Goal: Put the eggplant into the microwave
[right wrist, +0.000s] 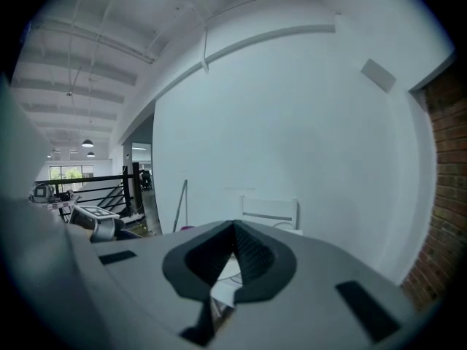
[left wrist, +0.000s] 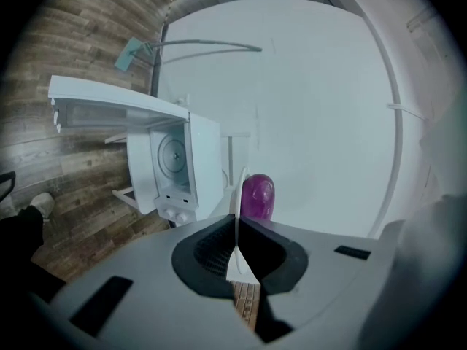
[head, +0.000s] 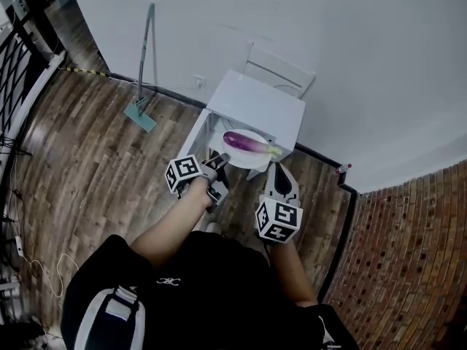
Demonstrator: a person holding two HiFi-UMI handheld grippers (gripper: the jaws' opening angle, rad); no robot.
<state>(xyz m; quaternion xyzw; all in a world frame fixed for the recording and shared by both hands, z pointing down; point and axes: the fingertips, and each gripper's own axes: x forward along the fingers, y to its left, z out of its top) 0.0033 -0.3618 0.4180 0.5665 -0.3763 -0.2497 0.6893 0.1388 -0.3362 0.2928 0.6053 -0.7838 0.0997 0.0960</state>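
In the left gripper view the eggplant (left wrist: 257, 195) shows only one rounded end. The rest lies behind the edge-on plate (left wrist: 238, 195) and the left gripper (left wrist: 235, 224). In the head view the microwave (head: 255, 100) hides its inside under its own top, and the plate's near rim sits behind that gripper. In the right gripper view the right gripper (right wrist: 233, 228) covers the chair (right wrist: 270, 214) below its back rail. The pale patch under its fingers (right wrist: 255, 254) is too cut off to name.
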